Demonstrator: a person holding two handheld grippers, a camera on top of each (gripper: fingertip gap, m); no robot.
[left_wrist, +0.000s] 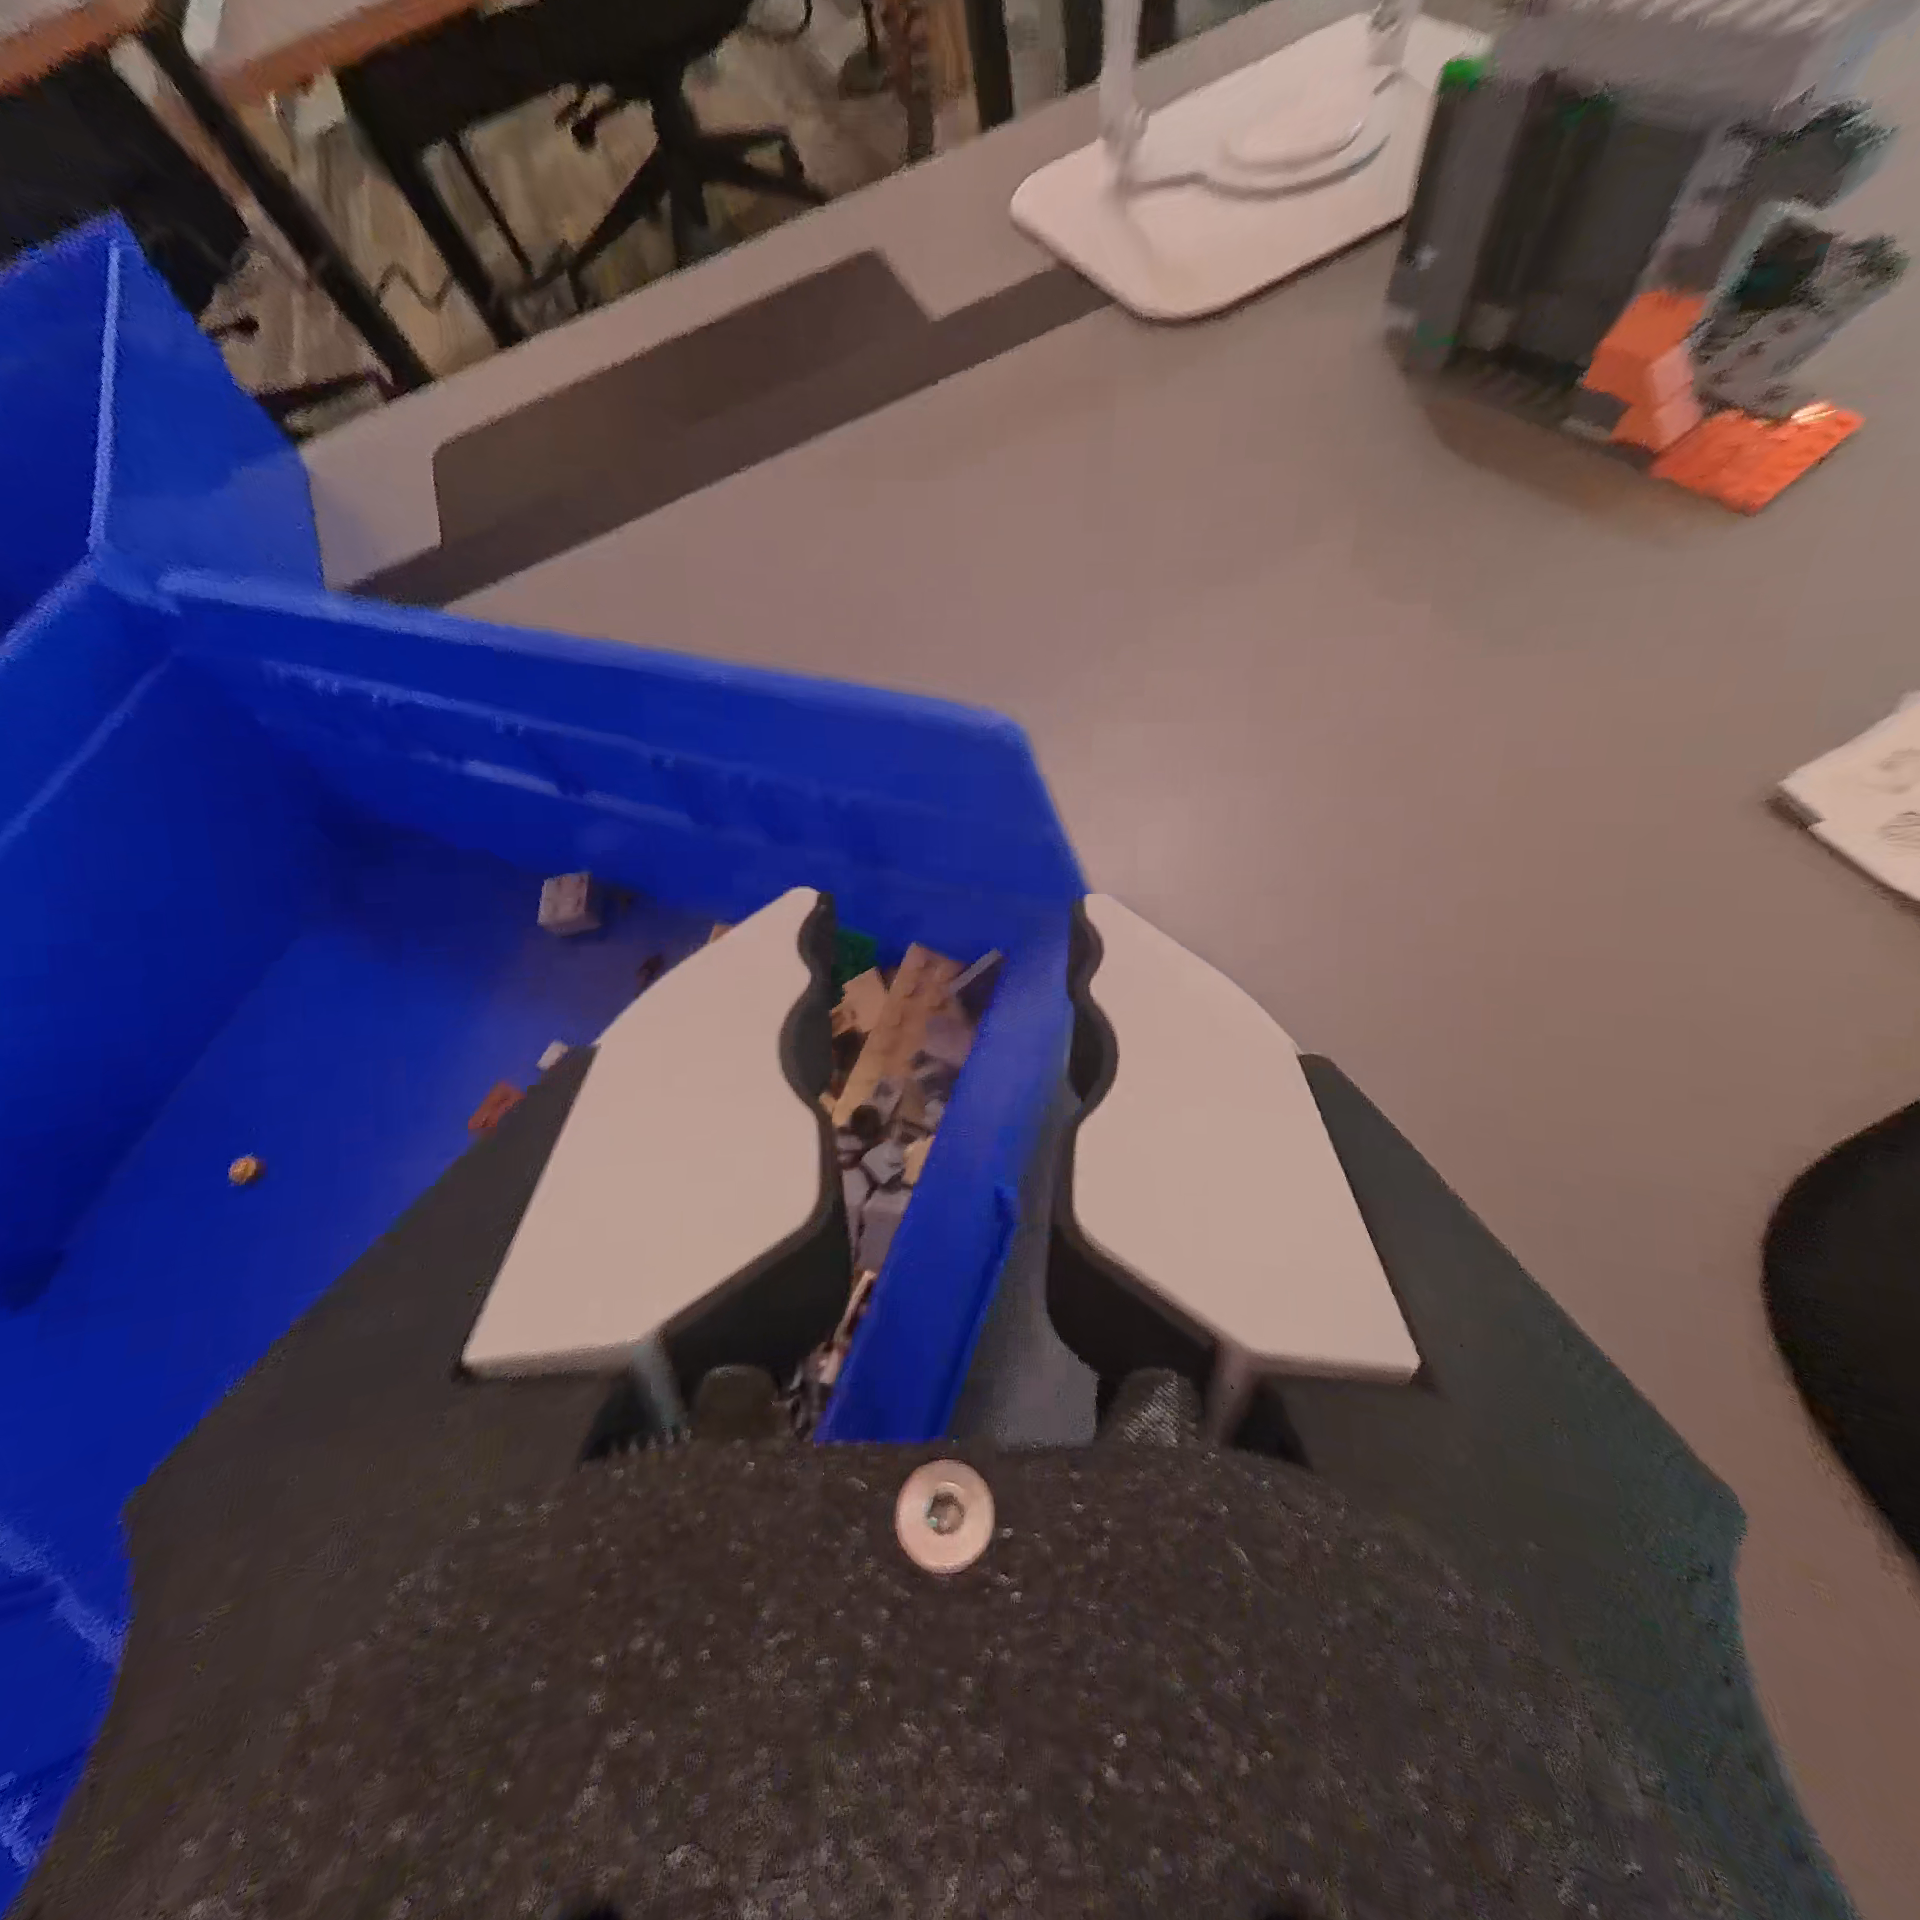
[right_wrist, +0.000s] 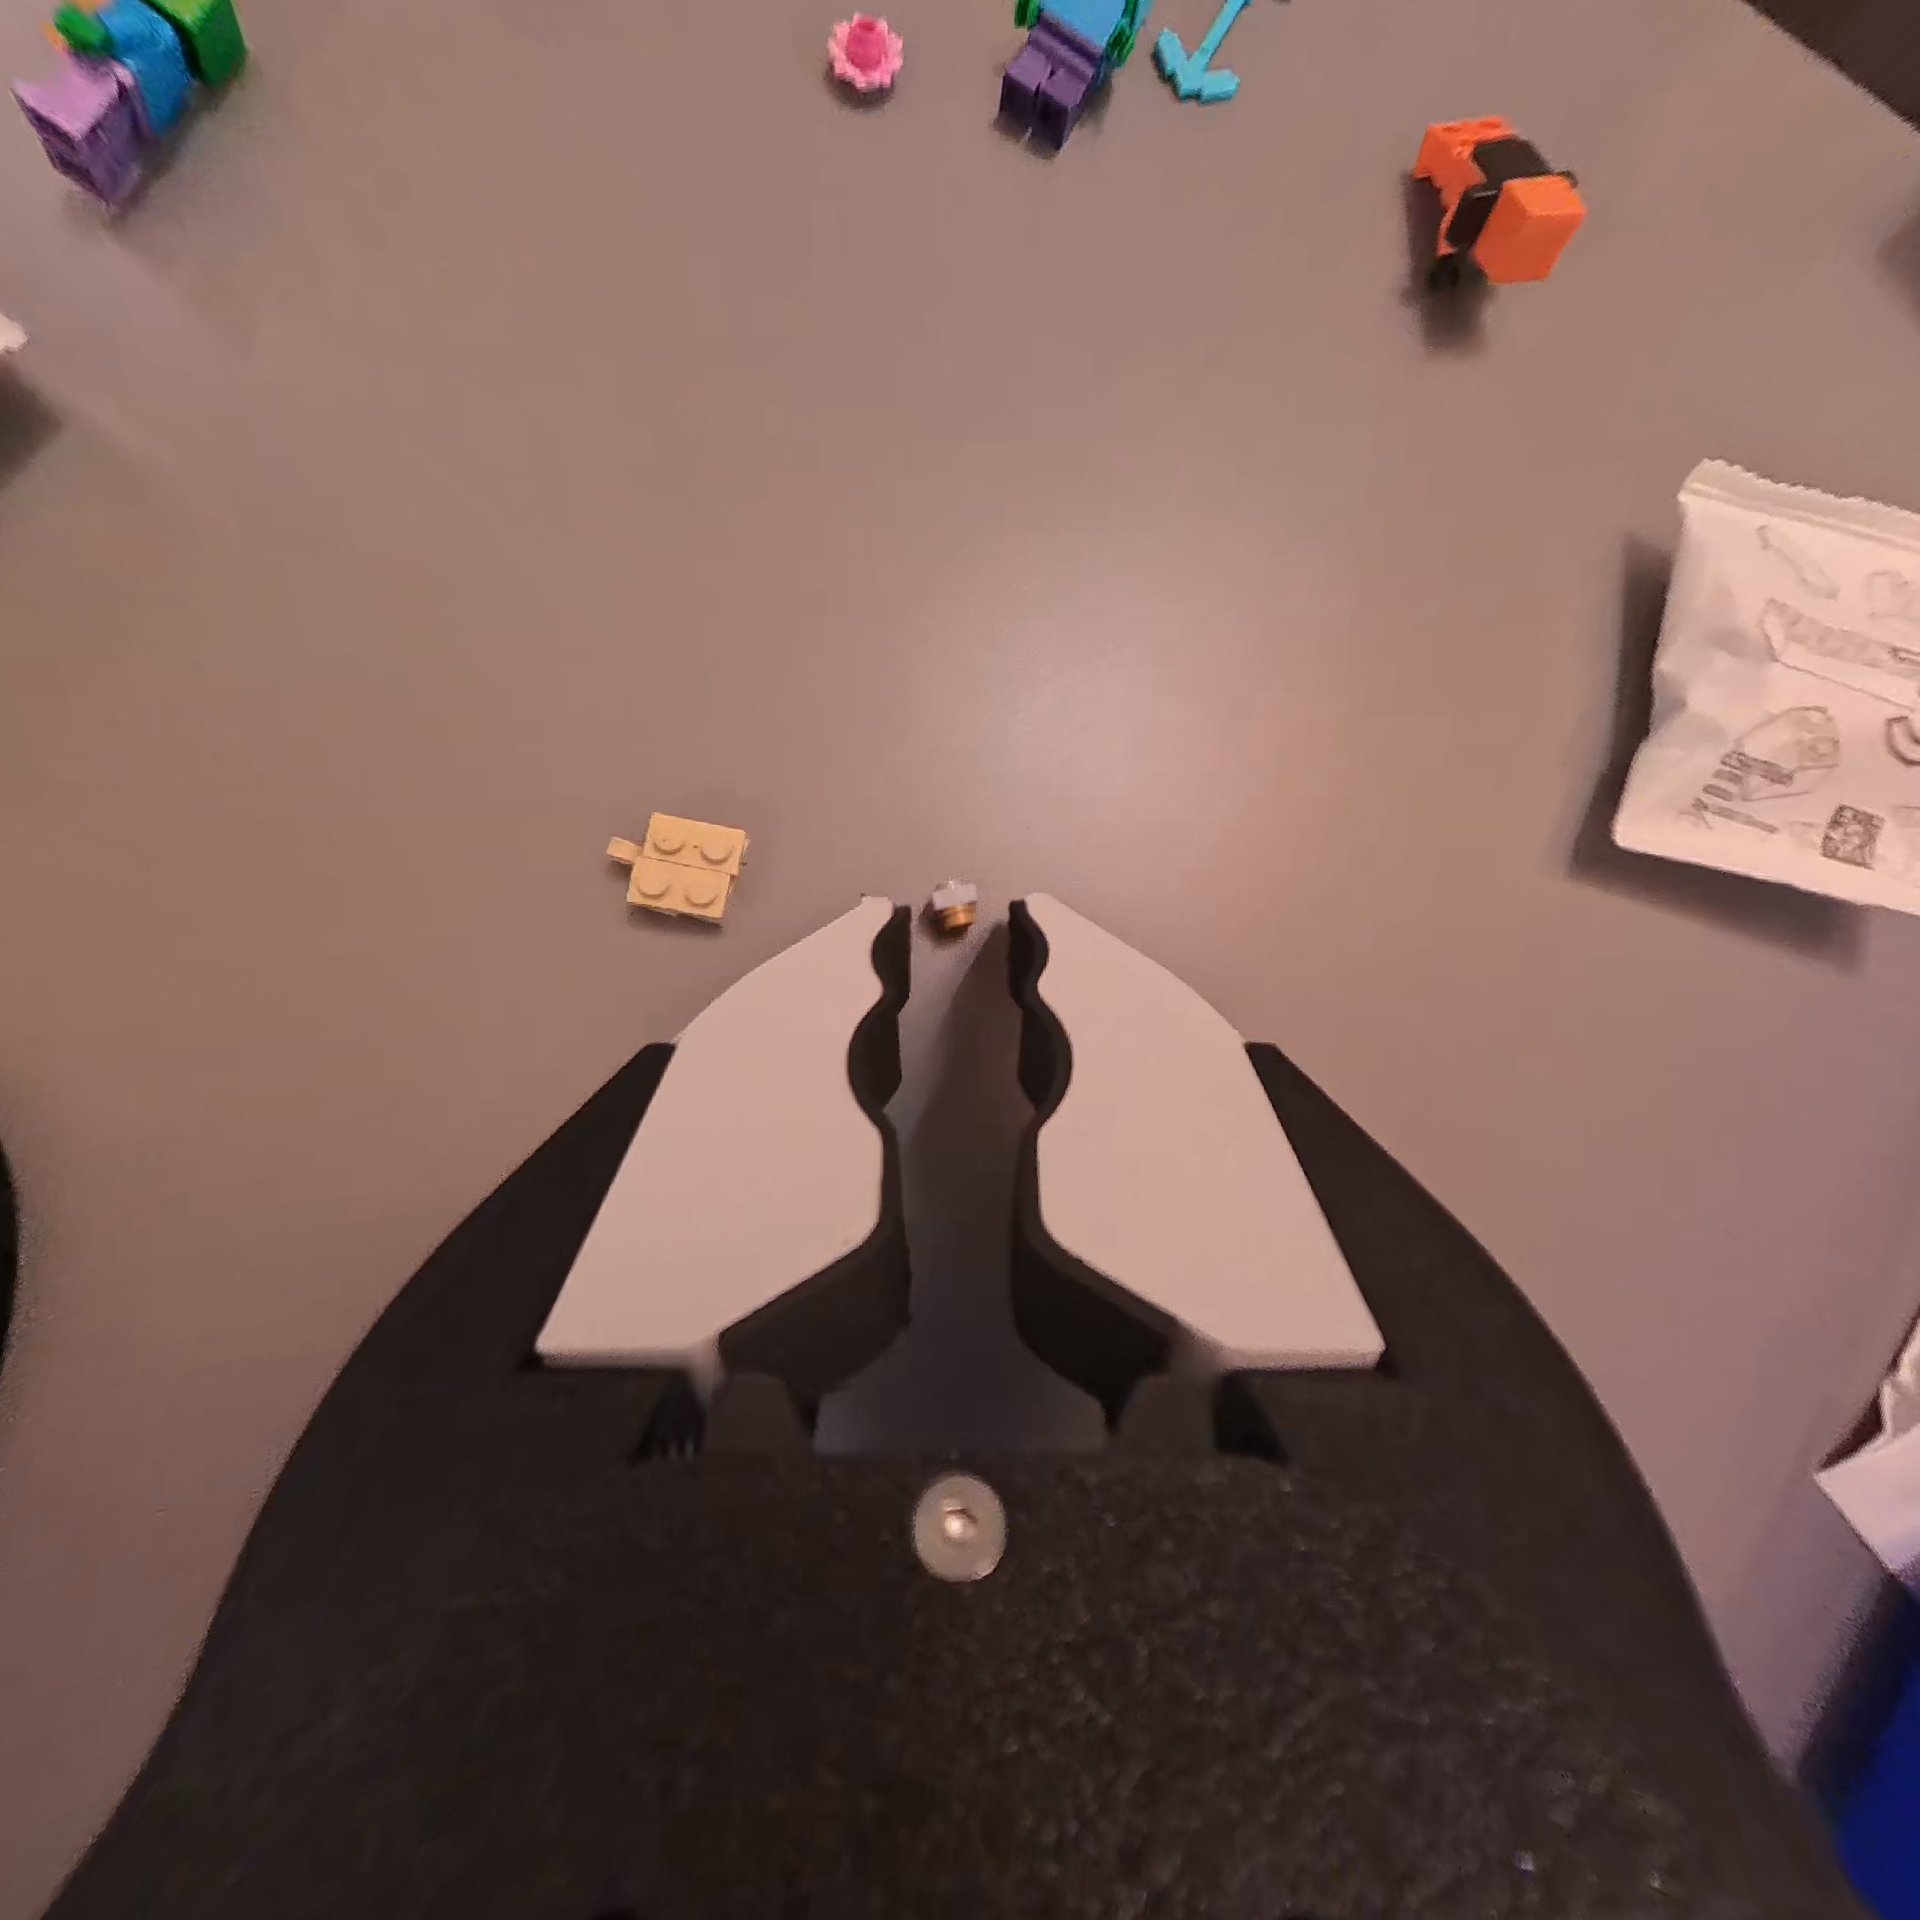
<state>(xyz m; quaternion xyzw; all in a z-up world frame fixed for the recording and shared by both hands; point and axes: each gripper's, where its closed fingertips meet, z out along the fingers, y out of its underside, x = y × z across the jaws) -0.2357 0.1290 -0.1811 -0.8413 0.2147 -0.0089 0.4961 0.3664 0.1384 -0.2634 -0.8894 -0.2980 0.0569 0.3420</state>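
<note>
My right tongs (right_wrist: 954, 909) are parted, with the small round stud (right_wrist: 954, 906) on the counter (right_wrist: 1039, 571) dead ahead between the tips. My left tongs (left_wrist: 951, 920) straddle the blue bin (left_wrist: 623, 717) wall; can't tell whether they pinch it.

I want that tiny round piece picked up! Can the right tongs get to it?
Probably yes. The tiny round piece lies on the grey table just past the tips of the open right tongs, in line with their gap. Nothing blocks it; the tan plate lies apart, off to one side.
</note>
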